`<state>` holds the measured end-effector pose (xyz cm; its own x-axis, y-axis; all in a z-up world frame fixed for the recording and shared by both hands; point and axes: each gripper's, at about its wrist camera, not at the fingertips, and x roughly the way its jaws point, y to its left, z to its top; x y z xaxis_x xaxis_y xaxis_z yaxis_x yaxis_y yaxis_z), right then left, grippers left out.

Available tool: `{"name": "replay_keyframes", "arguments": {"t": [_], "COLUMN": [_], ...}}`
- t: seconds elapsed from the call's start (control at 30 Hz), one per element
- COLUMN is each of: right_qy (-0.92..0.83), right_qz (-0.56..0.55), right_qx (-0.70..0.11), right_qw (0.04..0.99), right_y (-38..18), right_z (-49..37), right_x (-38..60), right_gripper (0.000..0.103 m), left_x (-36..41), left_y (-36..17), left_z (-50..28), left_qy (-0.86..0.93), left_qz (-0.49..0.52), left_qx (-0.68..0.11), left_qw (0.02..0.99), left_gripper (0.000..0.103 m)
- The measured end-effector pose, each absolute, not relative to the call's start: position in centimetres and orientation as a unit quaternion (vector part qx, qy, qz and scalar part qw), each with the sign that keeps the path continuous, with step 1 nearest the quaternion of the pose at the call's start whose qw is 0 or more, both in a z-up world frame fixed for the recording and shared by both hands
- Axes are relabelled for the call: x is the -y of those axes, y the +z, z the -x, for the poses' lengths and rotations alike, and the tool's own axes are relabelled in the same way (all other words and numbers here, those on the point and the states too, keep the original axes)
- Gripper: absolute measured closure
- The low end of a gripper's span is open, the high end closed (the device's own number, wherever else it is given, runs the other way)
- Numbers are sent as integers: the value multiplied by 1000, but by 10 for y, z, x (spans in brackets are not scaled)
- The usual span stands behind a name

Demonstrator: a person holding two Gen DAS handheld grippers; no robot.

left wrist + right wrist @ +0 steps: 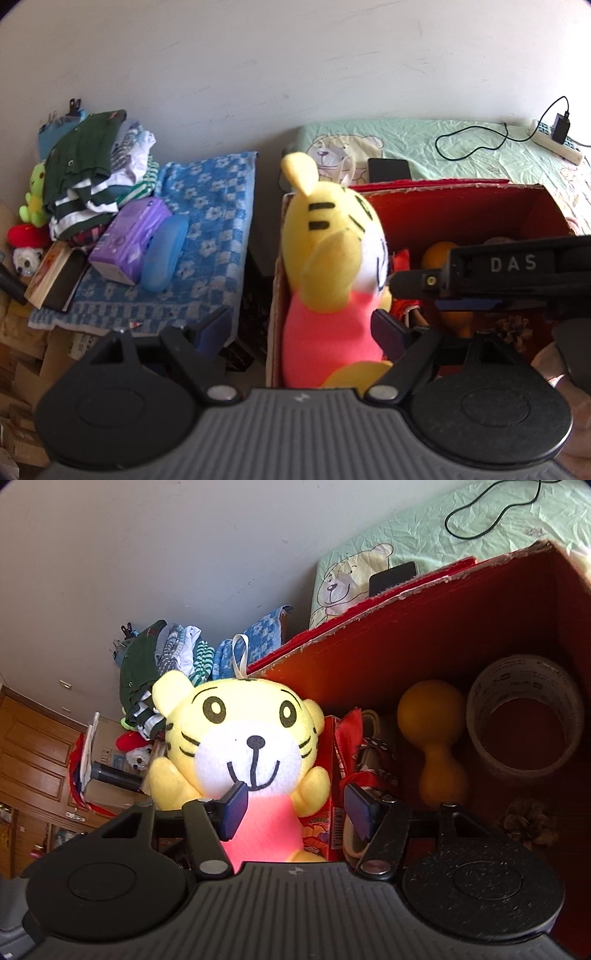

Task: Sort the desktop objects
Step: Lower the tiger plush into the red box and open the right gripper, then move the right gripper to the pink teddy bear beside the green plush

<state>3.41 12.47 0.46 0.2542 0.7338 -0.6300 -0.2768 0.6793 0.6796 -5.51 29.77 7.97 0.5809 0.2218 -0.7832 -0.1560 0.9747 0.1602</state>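
Tiger plush (pixel 242 746) at red box (pixel 424 627) left wall: soft, light, squashy; grasp pink belly. Left gripper (pixel 301 328) jaws wide around plush; right gripper (pixel 295 808) jaws wide, empty.

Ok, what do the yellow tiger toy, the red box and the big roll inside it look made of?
Yellow tiger toy with pink body: soft plush, matte and fuzzy, stitched face. Red box: cardboard, judging by its frayed pale torn rim. Big whitish roll: probably packing tape, glossy printed film around a hollow core.
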Motion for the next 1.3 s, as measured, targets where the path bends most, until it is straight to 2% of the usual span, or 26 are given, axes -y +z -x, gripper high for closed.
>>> {"name": "replay_keyframes", "arguments": {"t": [0.67, 0.87, 1.3], "right_qy": [237, 216, 203], "right_qz": [-83, -71, -71], "right_qx": [-457, -448, -428], "right_qw": [853, 865, 878], "right_y": [22, 25, 33], "right_z": [15, 24, 35], "right_x": [-108, -101, -87], "right_gripper": [40, 40, 40], "left_x": [-274, -268, -242], "left_y": [88, 98, 95], "left_z": [78, 89, 94], "left_qy": [152, 146, 127], "left_qz": [-58, -42, -45], "left_qx": [-448, -452, -463], "left_qw": [879, 879, 876], "left_gripper": [19, 14, 14]}}
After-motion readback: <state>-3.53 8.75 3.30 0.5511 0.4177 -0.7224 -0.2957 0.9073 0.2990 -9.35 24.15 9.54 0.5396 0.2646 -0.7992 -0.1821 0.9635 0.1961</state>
